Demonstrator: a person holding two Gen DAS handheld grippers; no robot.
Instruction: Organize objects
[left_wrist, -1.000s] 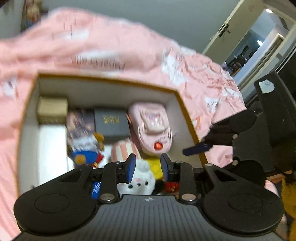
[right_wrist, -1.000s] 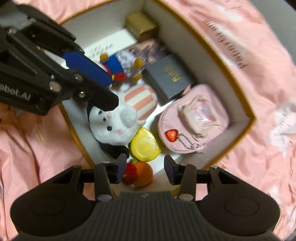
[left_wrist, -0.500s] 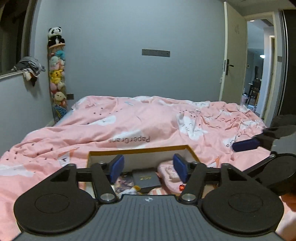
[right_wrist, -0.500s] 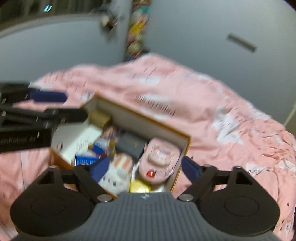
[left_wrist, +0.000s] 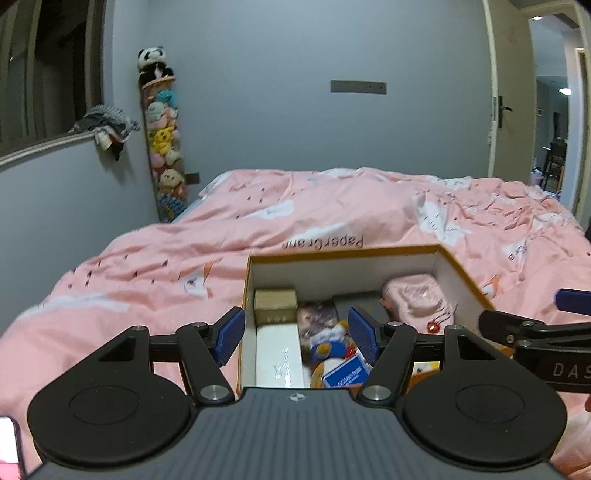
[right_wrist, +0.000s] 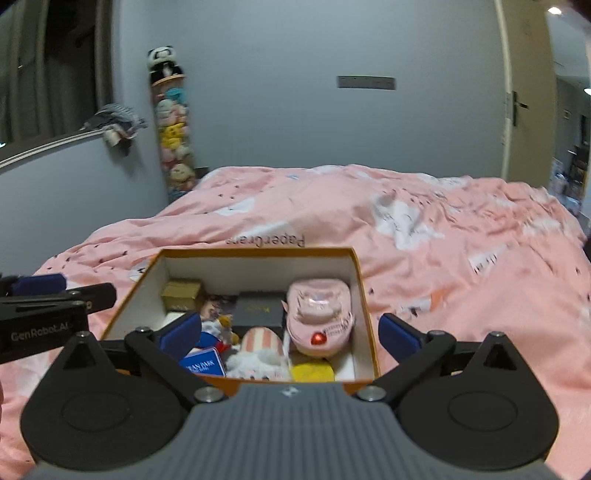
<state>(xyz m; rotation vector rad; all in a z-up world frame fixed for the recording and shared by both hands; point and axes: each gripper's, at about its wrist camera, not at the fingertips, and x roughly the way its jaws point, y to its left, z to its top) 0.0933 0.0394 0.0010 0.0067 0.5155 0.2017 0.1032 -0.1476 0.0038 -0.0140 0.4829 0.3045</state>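
- Left gripper (left_wrist: 297, 335): jaws spread wide, empty, held above the near rim of the box (left_wrist: 343, 254).
- Right gripper (right_wrist: 290, 336): likewise released, nothing between its fingers.
- Box sits on the pink duvet (right_wrist: 443, 236), packed full.
- Pink pouch (right_wrist: 319, 314): likely soft and light; grasp across its padded middle.
- Dark case (right_wrist: 258, 312): probably rigid; take it by the edges.
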